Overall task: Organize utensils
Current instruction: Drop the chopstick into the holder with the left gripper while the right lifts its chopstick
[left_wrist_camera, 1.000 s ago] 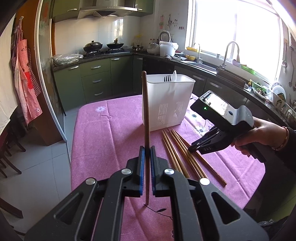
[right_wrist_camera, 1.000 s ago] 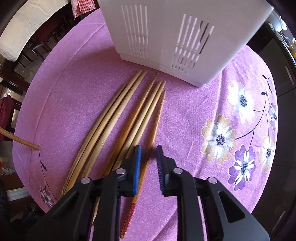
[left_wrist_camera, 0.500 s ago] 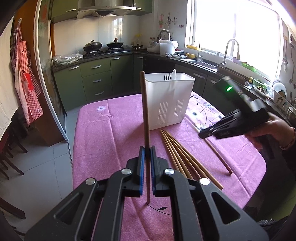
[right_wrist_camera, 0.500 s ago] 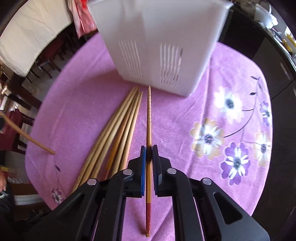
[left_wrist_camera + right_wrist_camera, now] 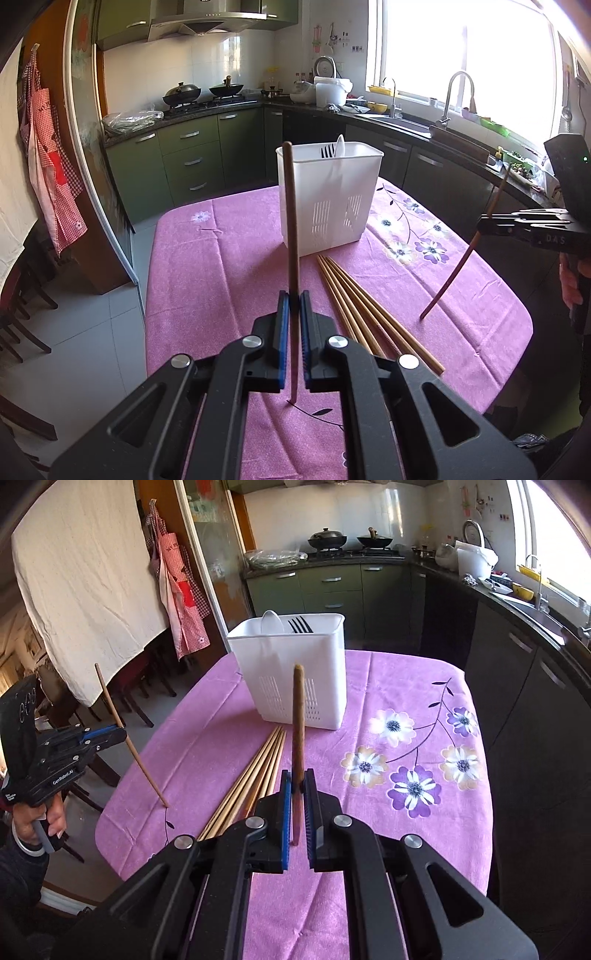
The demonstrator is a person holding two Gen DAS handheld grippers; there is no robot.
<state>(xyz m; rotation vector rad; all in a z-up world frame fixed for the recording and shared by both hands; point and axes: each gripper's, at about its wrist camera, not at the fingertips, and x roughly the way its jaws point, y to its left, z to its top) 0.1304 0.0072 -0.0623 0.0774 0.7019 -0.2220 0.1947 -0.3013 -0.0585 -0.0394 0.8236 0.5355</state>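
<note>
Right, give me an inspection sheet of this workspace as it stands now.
Surface: table under a pink floral tablecloth.
Job's things: white slotted plastic utensil caddy holding a black fork and a white spoon; loose bundle of wooden chopsticks lying beside it.
Clutter: nothing seen on the table.
Grippers: left tool shut on a thin brown chopstick; right tool shut on a dark reddish chopstick, lifted off the cloth.
Cables: nothing seen.
Surroundings: green kitchen cabinets, sink under a bright window, checked apron hanging.
</note>
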